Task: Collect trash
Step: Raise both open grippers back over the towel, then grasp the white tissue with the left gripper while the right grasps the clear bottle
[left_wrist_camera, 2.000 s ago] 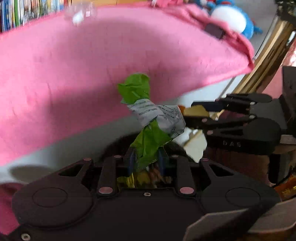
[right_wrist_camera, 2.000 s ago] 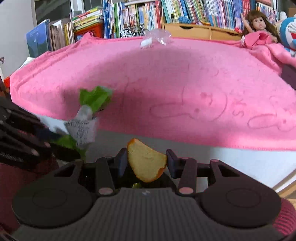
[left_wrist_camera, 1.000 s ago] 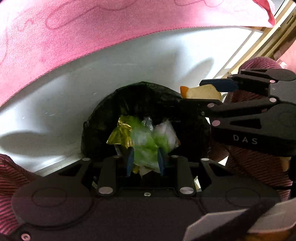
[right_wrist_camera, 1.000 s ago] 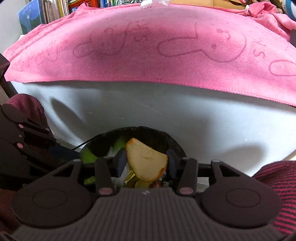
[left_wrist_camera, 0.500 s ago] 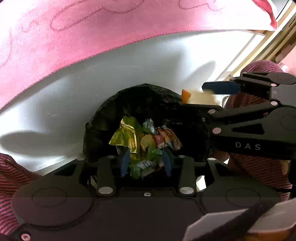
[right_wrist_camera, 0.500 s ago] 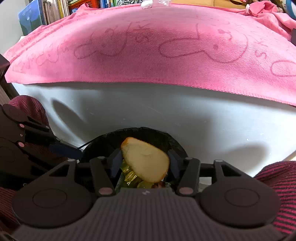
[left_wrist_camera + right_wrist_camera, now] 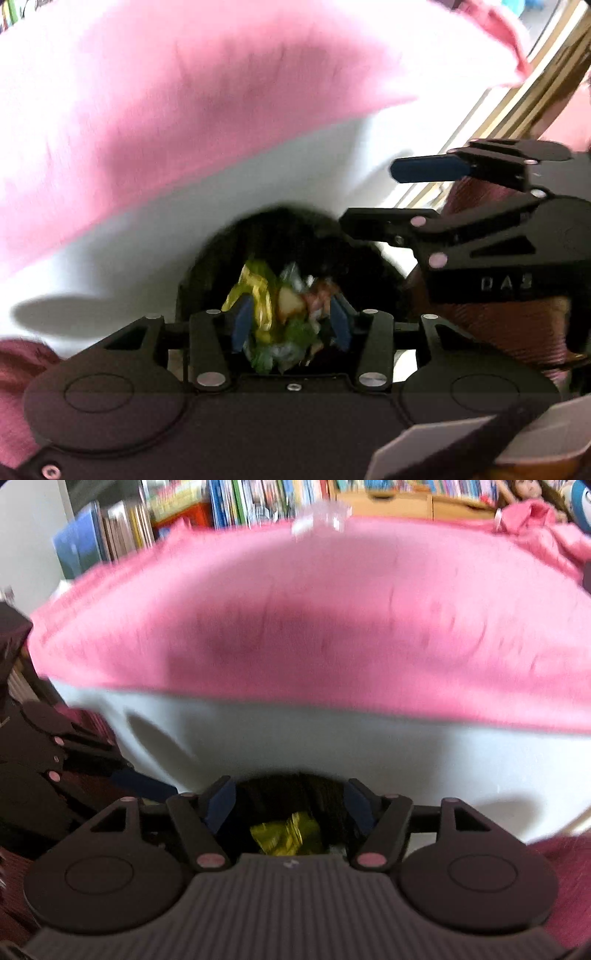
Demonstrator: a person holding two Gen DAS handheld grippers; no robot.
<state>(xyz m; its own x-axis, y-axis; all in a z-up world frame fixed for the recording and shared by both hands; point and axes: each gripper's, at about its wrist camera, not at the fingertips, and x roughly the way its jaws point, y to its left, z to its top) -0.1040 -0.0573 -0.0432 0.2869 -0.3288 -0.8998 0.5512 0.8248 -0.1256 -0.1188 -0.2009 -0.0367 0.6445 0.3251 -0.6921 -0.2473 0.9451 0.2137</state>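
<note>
We hang over the bin (image 7: 295,236), its black rim just below the table (image 7: 332,746) edge. Both grippers, left (image 7: 291,323) and right (image 7: 288,805), are opening, nothing between their jaws. Crumpled, colourful trash (image 7: 284,306) lies inside the bin.

place: home, child's room | cues: bookshelf (image 7: 258,502); doll (image 7: 528,491); pink blanket (image 7: 332,627)

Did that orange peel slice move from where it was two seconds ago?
Yes. It left the right gripper and now lies down in the black bin among the wrappers.
</note>
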